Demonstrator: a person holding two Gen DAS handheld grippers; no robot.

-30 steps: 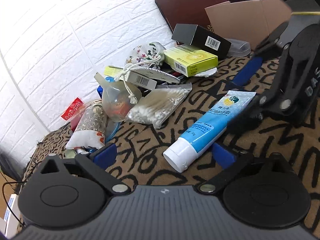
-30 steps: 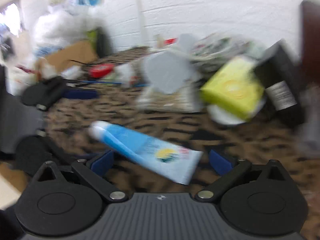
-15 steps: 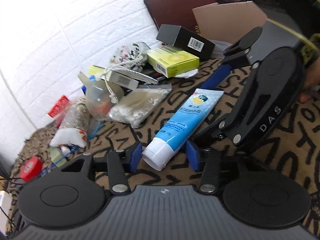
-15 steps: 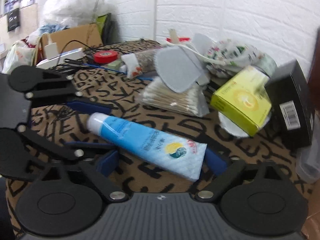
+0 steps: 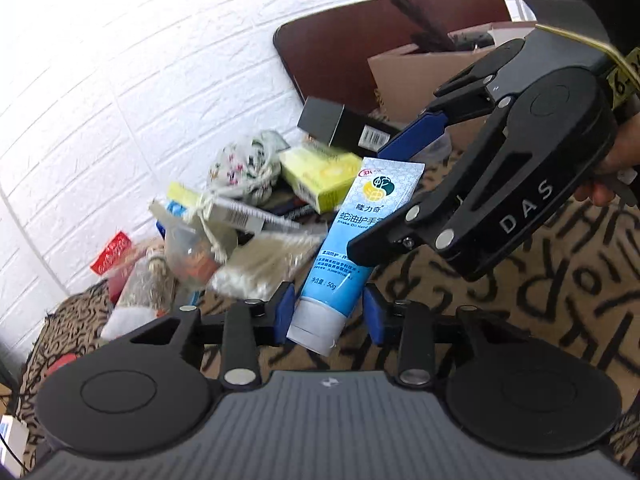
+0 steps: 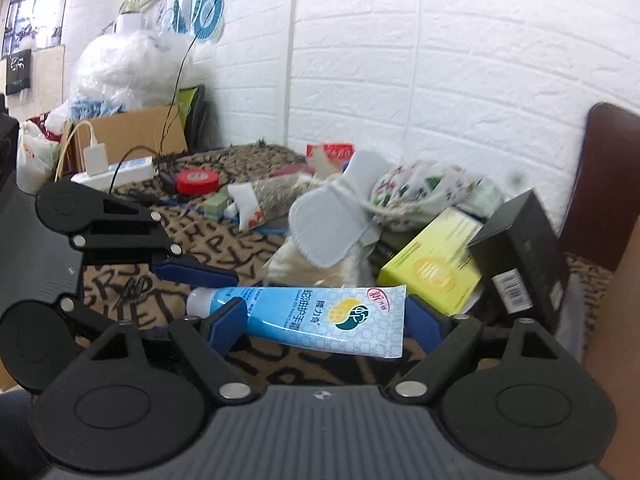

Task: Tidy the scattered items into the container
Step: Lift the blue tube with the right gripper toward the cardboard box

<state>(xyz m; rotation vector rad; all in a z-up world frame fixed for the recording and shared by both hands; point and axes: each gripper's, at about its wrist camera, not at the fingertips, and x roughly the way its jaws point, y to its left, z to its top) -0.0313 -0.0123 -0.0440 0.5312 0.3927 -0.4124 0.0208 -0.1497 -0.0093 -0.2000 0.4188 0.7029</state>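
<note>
A blue hand-cream tube [image 5: 352, 240] is lifted off the patterned cloth. My left gripper [image 5: 329, 314] is shut on its white cap end. My right gripper [image 6: 326, 320] is shut on the tube [image 6: 320, 316] across its body and crimped end; in the left wrist view it reaches in from the right [image 5: 400, 200]. A pile of scattered items lies behind: a yellow box [image 6: 432, 272], a black box [image 6: 520, 252], a floral pouch [image 6: 416, 192] and a bag of cotton swabs [image 5: 260, 264]. A cardboard box [image 5: 408, 76] stands at the back.
A red tape roll [image 6: 198, 181], a white power strip [image 6: 116, 172] and a snack packet [image 5: 138, 288] lie on the cloth [image 5: 540, 300]. A white brick wall [image 6: 440, 60] runs behind the pile. A dark red chair back [image 5: 360, 48] stands beside the cardboard box.
Both grippers have closed on the tube. It has been lifted off the cloth and now tilts more upright.
</note>
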